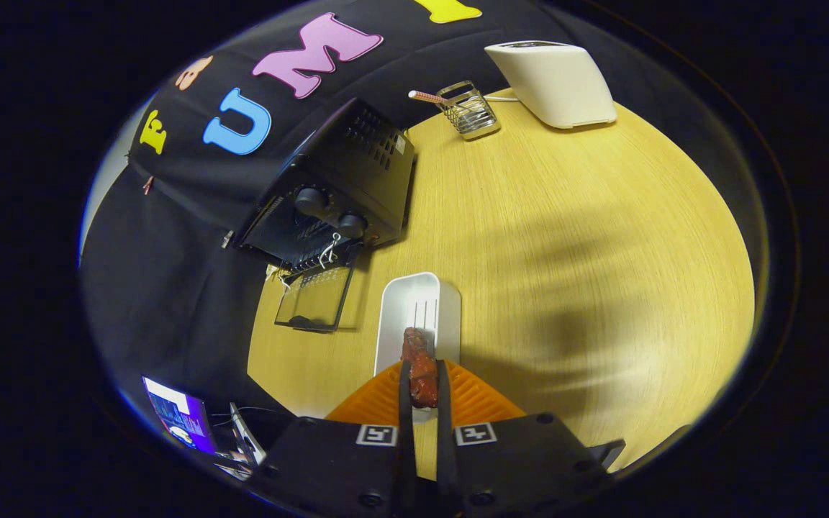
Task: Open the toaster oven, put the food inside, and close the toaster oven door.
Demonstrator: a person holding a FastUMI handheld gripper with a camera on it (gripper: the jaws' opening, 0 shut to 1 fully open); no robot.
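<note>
My gripper is shut on a reddish-brown piece of food, which sticks out ahead of the fingertips. It hangs over a white oblong tray on the wooden table. Beyond and to the left stands the black toaster oven with two knobs. Its glass door is folded down flat onto the table, so the oven is open.
A wire holder with a pink stick stands at the far side of the table, and a white appliance sits next to it. A lit screen lies low at the left, off the table.
</note>
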